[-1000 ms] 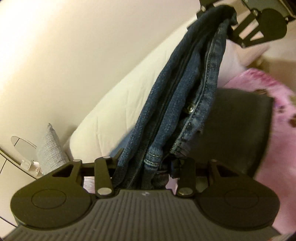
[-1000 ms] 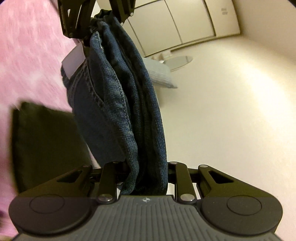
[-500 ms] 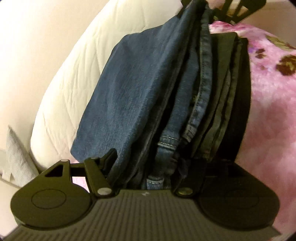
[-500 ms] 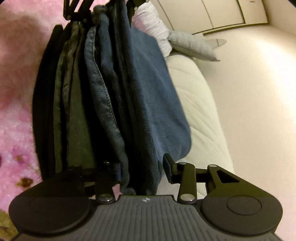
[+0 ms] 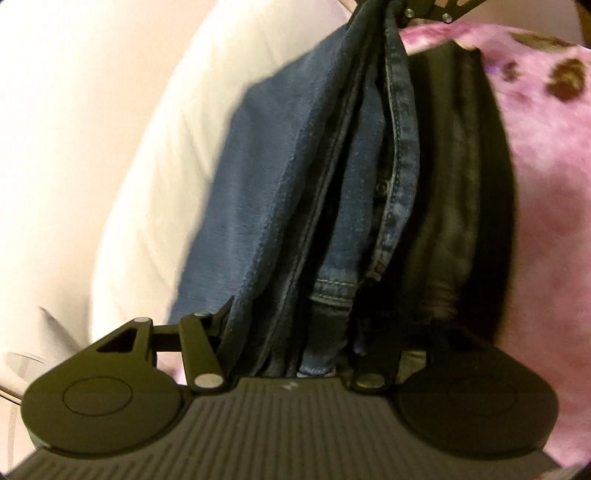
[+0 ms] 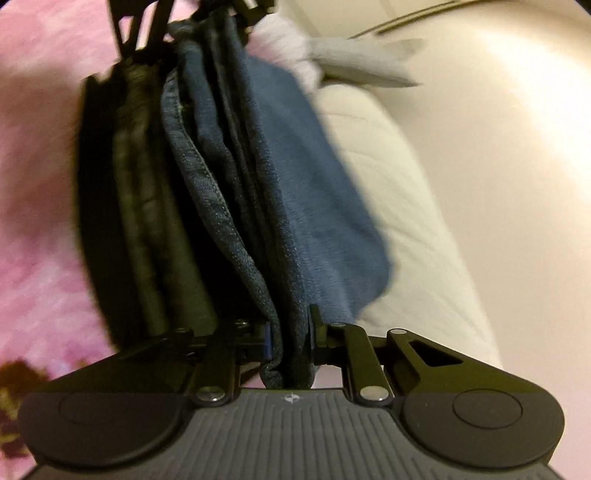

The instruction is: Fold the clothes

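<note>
Folded blue jeans (image 5: 295,184) hang stretched between my two grippers. My left gripper (image 5: 291,332) is shut on one end of the bundle. My right gripper (image 6: 290,339) is shut on the other end; the jeans (image 6: 280,184) run away from it toward the left gripper at the top of the right wrist view. My right gripper also shows at the top of the left wrist view (image 5: 391,5). A folded dark garment (image 5: 454,184) lies on the pink bedspread right beside the jeans; it also shows in the right wrist view (image 6: 122,206). Whether the jeans rest on it is unclear.
A pink flowered bedspread (image 5: 546,177) covers the bed under the clothes. A white quilted cover (image 5: 159,155) lies along the bed's side. A grey pillow (image 6: 354,62) sits beyond it. A pale wall (image 6: 517,147) stands behind.
Both grippers have come down with the jeans toward the bed, next to the dark folded garment. The grip on the jeans is unchanged.
</note>
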Available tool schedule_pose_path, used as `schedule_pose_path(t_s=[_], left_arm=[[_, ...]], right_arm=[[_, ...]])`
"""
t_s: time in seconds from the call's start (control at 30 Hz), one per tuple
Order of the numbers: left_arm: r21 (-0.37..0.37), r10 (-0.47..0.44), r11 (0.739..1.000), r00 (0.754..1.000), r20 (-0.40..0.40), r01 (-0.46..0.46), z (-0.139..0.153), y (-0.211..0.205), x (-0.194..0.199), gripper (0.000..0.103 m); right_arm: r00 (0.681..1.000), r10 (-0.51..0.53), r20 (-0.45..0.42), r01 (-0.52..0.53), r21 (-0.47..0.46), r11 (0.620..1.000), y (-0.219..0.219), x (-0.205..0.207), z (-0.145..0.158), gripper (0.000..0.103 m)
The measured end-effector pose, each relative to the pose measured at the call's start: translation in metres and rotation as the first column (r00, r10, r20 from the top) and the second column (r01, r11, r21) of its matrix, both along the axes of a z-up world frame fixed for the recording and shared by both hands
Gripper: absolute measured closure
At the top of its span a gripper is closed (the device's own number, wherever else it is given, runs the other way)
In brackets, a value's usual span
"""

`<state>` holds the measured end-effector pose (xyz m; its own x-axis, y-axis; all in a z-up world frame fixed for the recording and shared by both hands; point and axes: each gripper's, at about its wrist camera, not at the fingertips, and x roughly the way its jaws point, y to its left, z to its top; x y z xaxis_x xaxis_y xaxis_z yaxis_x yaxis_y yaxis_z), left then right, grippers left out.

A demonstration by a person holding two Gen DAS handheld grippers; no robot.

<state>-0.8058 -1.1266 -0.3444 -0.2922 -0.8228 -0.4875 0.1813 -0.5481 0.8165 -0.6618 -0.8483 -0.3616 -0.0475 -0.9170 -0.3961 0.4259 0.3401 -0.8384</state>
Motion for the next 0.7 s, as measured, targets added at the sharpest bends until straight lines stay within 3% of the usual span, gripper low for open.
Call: schedule_pose_path(t_s=[0.07, 0.17, 0.3, 0.47, 0.7], left_arm=[[0.014, 0.004, 1.0, 1.0, 0.004, -0.004, -0.004, -0.004, 0.005, 0.048], [0.043, 0.004, 0.999, 0.999, 0.039, -0.006, -0.015, -0.006, 0.011, 0.048], [-0.004, 0.008, 1.0, 1.0, -0.005, -0.008, 0.004, -0.002, 0.012, 0.048], [-0.082, 0.015, 0.997, 1.0, -0.003, -0.015, 0.024, 0.002, 0.021, 0.051], [0.047, 0.009, 0.999, 1.0, -0.009, -0.008, -0.005, 0.02, 0.036, 0.046]], right_arm=[[1.0, -0.013, 0.012, 0.013, -0.031, 0.999, 0.002, 0.0, 0.006, 0.089], [0.999, -0.032, 0.008, 0.032, 0.02, 0.999, -0.002, 0.011, -0.01, 0.089], [0.998, -0.053, 0.042, 0.053, -0.007, 0.999, -0.007, 0.008, -0.003, 0.09], [0.987, -0.101, 0.122, 0.105, -0.028, 0.994, -0.012, 0.01, 0.007, 0.09], [0.991, -0.105, 0.083, 0.103, 0.029, 0.994, -0.017, 0.021, -0.012, 0.089]])
